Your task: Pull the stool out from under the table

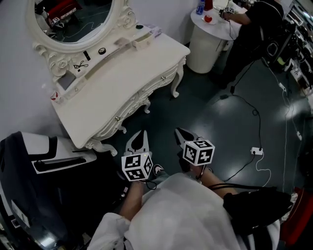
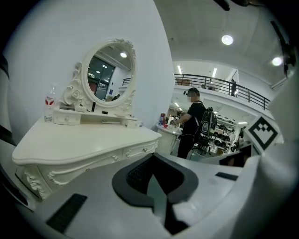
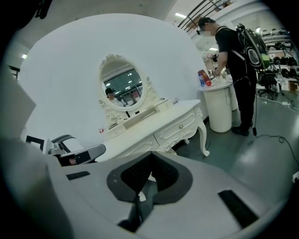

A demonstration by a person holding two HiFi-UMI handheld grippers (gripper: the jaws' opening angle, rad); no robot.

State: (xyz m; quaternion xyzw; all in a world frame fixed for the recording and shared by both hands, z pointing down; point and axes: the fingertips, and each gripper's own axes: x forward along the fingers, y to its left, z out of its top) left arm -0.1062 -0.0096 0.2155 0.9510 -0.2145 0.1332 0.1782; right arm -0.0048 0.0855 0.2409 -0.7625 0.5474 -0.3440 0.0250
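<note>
A white carved dressing table (image 1: 127, 73) with an oval mirror (image 1: 73, 14) stands against the wall, and it also shows in the left gripper view (image 2: 79, 140) and the right gripper view (image 3: 154, 119). No stool shows in any view; the space under the table is hidden by its top. My left gripper (image 1: 141, 133) and right gripper (image 1: 179, 131) hang side by side over the dark floor, a short way in front of the table's front edge. Both are shut and hold nothing. Each gripper view looks over its closed jaws, left (image 2: 152, 158) and right (image 3: 150, 156), toward the table.
A dark chair with white panels (image 1: 44, 180) stands close at my left. A person (image 1: 259, 29) works at a round white table (image 1: 210, 39) at the back right. A cable (image 1: 249, 107) and a white plug block (image 1: 257, 151) lie on the floor at right.
</note>
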